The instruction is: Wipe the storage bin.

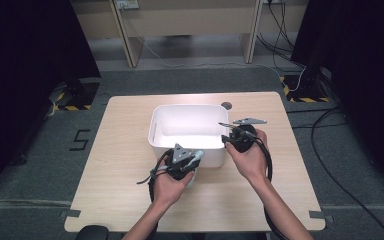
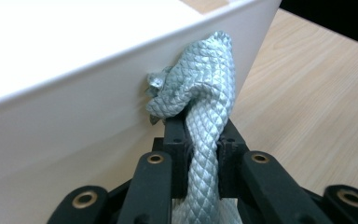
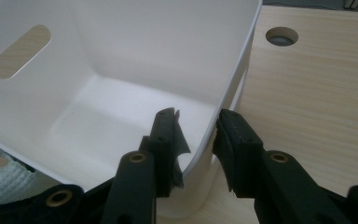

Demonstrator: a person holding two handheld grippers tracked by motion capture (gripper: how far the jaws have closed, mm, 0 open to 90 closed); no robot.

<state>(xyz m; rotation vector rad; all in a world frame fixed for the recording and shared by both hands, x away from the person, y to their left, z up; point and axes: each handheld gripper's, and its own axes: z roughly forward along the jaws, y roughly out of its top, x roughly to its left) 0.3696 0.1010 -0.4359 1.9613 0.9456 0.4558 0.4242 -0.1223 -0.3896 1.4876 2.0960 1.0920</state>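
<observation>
Judging from how things lie, we have the pale rope (image 2: 205, 107) pinched in the left gripper (image 2: 204, 140) against the white bin's (image 1: 160, 127) outer wall, the right gripper (image 3: 196, 140) straddling its rim, jaws spread, so the seemingly empty bin awaits the rope.

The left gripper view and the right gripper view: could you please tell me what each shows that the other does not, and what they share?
The left gripper view alone shows the left gripper shut on the pale braided rope, whose bunched end presses against the outer wall of the white bin.

The right gripper view alone shows the bin's inside, its handle slot, the round hole in the table, and the right gripper with its fingers astride the bin's rim, one inside and one outside.

Both show the bin, the rope and the wooden table.
</observation>
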